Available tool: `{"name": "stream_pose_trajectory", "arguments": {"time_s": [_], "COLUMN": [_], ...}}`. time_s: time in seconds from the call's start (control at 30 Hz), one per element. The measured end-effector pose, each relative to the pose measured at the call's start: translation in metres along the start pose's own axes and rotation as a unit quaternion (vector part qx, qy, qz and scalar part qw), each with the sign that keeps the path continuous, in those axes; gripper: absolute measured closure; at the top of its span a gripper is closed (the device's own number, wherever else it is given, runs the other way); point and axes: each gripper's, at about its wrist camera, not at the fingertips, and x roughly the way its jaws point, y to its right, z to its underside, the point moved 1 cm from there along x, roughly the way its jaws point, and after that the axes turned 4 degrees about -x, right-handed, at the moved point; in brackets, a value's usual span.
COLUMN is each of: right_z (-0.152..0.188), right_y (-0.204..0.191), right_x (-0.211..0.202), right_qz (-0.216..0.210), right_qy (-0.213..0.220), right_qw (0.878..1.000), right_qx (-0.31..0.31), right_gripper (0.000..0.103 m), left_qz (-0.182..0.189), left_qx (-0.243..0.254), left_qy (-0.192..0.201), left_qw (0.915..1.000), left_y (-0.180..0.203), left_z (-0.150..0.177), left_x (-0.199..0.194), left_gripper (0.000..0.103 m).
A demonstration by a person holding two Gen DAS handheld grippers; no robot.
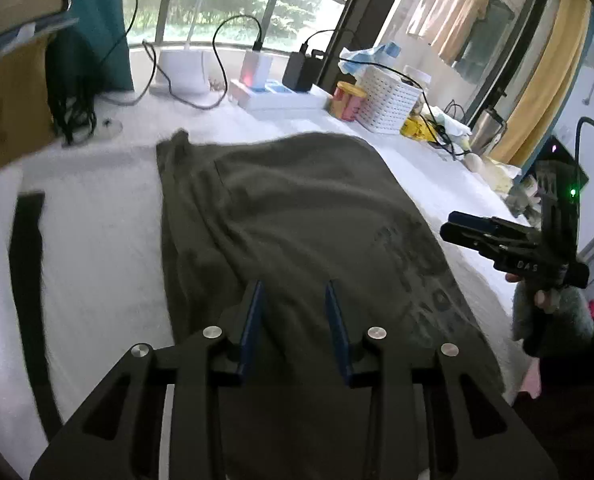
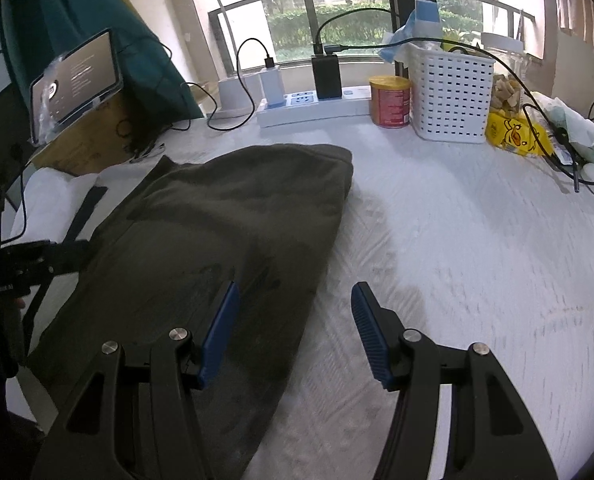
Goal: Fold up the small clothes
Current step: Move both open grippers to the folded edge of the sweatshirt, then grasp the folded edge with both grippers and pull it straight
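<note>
A dark olive T-shirt [image 1: 297, 200] with a faint dark print lies folded lengthwise on the white-covered table [image 1: 97, 220]. My left gripper [image 1: 294, 294] hovers over its near part, open, and only the cloth below shows through the gap. In the right wrist view the same shirt [image 2: 217, 232] fills the left half. My right gripper [image 2: 296, 290] stands open above the shirt's right edge, one blue finger [image 2: 221, 320] over cloth and the other over bare table. The right gripper [image 1: 463, 230] also shows at the right of the left wrist view, held by a hand. The left gripper [image 2: 57, 254] appears at that view's left edge.
A black strap [image 1: 27, 280] lies left of the shirt. Along the far edge stand a power strip [image 2: 309, 110] with chargers and cables, a tin can [image 2: 390, 100], a white perforated basket [image 2: 451, 96] and a yellow bag [image 2: 515, 132]. A tablet [image 2: 75, 80] leans on a cardboard box at left.
</note>
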Motion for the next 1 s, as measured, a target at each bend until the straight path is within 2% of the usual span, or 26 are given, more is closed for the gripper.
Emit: {"name": "stream_pose_trajectory", "arguments": {"time_s": [0.2,0.3,0.4,0.43,0.47,0.53,0.7,0.8,0.93,1.0], "right_z": [0.022,0.035,0.047,0.05,0.053,0.059,0.07,0.075,0.087,0.093], "right_y": [-0.022,-0.028,-0.027,-0.027,-0.027,-0.029,-0.034,-0.038,-0.045,-0.049], "right_x": [-0.007,-0.009,-0.011,-0.011,-0.012,-0.015,-0.021,-0.025,-0.033,-0.038], "right_qz": [0.0,0.0,0.003,0.004,0.005,0.008,0.012,0.016,0.016,0.017], "right_qy": [-0.008,-0.013,-0.018,-0.019,-0.02,-0.022,-0.024,-0.028,-0.028,-0.026], "right_qw": [1.0,1.0,1.0,1.0,1.0,1.0,1.0,0.999,0.999,0.999], "right_qx": [-0.013,-0.014,-0.007,-0.006,-0.005,-0.004,-0.009,-0.014,-0.019,-0.021], "right_gripper": [0.044,0.044,0.044,0.044,0.044,0.044,0.044,0.044,0.044,0.044], "left_qz": [0.005,0.013,0.019,0.02,0.018,0.017,0.012,0.025,0.028,0.022], "left_qx": [0.014,0.021,0.037,0.038,0.039,0.035,0.031,0.026,0.014,0.013], "left_qy": [-0.028,-0.055,-0.048,-0.045,-0.042,-0.031,-0.023,-0.017,-0.031,-0.029], "left_qw": [0.9995,0.9982,0.998,0.998,0.9982,0.9988,0.9992,0.9992,0.999,0.9993], "left_y": [0.008,0.009,0.01,0.009,0.007,0.003,0.0,0.003,0.006,0.007], "left_z": [0.03,0.048,0.063,0.064,0.066,0.068,0.074,0.076,0.082,0.087], "left_x": [-0.004,-0.005,-0.012,-0.014,-0.016,-0.023,-0.033,-0.038,-0.036,-0.037], "left_gripper": [0.068,0.068,0.068,0.078,0.097,0.1,0.1,0.1,0.099,0.088]}}
